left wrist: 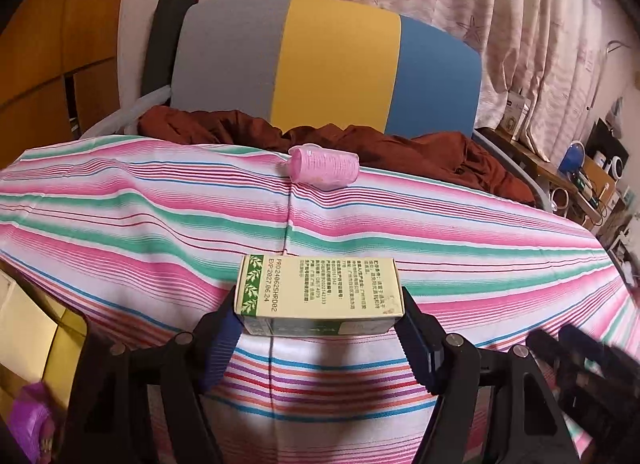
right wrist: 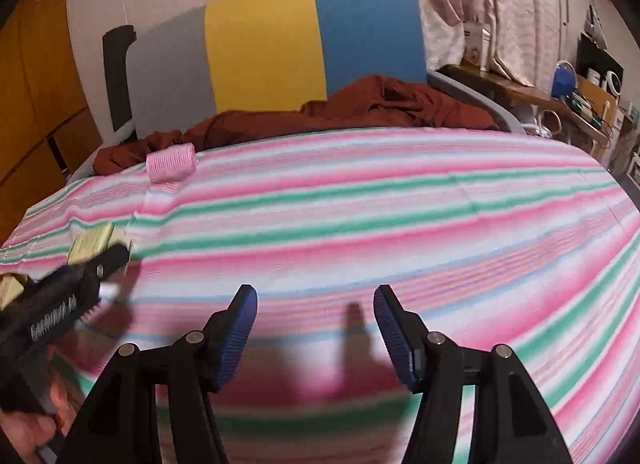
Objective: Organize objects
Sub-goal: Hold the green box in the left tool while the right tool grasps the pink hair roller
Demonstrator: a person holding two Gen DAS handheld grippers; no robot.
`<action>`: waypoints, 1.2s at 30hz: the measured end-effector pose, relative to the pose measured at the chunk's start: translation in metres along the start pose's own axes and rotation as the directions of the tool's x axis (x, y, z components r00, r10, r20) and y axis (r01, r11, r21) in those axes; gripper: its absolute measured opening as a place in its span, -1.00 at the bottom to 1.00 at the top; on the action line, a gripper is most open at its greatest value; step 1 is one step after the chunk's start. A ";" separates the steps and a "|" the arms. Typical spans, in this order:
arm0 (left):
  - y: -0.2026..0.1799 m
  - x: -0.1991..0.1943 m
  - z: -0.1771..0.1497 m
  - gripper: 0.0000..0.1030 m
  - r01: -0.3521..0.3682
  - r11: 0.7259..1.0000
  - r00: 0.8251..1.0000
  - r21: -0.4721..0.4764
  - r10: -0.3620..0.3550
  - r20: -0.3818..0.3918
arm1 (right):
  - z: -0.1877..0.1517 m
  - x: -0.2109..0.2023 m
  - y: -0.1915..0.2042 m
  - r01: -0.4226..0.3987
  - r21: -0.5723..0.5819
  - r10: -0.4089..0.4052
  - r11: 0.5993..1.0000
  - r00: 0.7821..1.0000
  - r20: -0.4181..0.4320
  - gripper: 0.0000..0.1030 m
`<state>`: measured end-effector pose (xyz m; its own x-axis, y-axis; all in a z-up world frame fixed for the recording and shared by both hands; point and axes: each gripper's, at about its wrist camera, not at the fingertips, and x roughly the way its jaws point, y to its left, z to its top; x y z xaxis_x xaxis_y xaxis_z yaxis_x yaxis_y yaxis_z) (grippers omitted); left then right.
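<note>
A cream and green printed carton [left wrist: 318, 294] sits between the blue pads of my left gripper [left wrist: 320, 316], which is shut on it just above the striped cloth [left wrist: 120, 224]. The carton also shows in the right wrist view [right wrist: 90, 244], at the far left, behind the left gripper's body. A pink hair roller [left wrist: 323, 168] lies on its side at the cloth's far edge; it also shows in the right wrist view [right wrist: 171, 163]. My right gripper [right wrist: 316, 304] is open and empty over the striped cloth [right wrist: 400, 204].
A rust-brown garment [left wrist: 420, 152] is heaped behind the cloth, against a grey, yellow and blue headboard [left wrist: 332, 64]. A cluttered wooden shelf [left wrist: 560, 168] runs along the right under curtains. Wooden cabinets [left wrist: 44, 76] stand at the left.
</note>
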<state>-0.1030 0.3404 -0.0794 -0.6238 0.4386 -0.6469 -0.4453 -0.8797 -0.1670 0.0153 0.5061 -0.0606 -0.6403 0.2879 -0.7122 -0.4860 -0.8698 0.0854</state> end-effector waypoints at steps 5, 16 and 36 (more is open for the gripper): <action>0.002 0.000 -0.001 0.41 -0.006 1.000 1.000 -0.007 0.006 0.006 | 0.049 0.016 0.016 -0.081 -0.051 0.081 0.995 0.997 0.006 0.20; 0.013 0.003 -0.001 0.41 -0.010 0.998 1.000 -0.070 0.009 -0.008 | 0.134 0.081 0.114 -0.244 -0.274 0.232 0.930 0.970 -0.075 0.47; 0.018 0.008 -0.002 0.41 0.001 0.996 1.000 -0.085 -0.002 -0.014 | 0.131 0.152 0.140 -0.311 -0.188 0.272 0.932 0.940 -0.205 0.25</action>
<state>-0.1141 0.3279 -0.0891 -0.6142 0.4375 -0.6568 -0.3892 -0.8919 -0.2303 -0.2281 0.4810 -0.0653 -0.6123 -0.0481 -0.7892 -0.1423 -0.9751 0.1698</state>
